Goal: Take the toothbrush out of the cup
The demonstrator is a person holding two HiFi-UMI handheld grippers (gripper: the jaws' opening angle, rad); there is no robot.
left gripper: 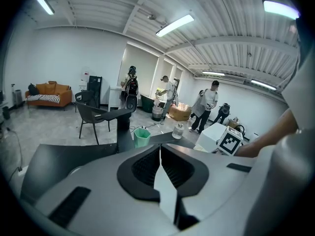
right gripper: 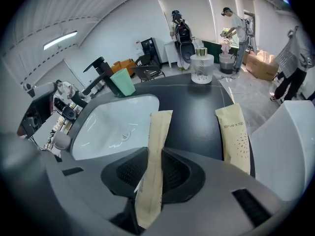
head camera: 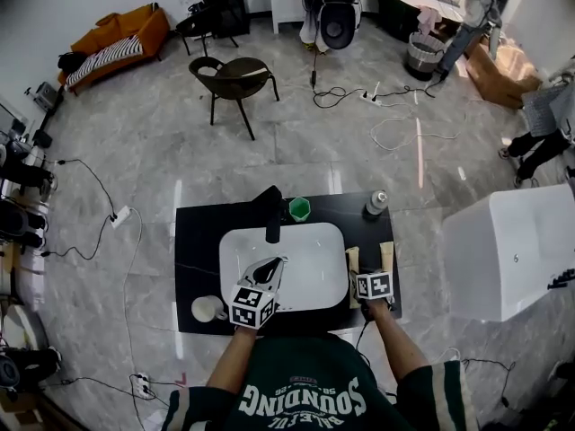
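By sink rim, right hand-held gripper clamps packet.

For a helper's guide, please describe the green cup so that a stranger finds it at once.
Look at the black counter with the white sink in it. Behind the sink, just right of the black faucet, stands the green cup. It alone is green: the jar farther right is pale, and the white cup sits at the near left.

A big open studio-like lab hall: beneath the fingers a black washstand with a white basin stands on grey tiled floor strewn with cables, farther off a chair, an orange sofa, and strip lights overhead.
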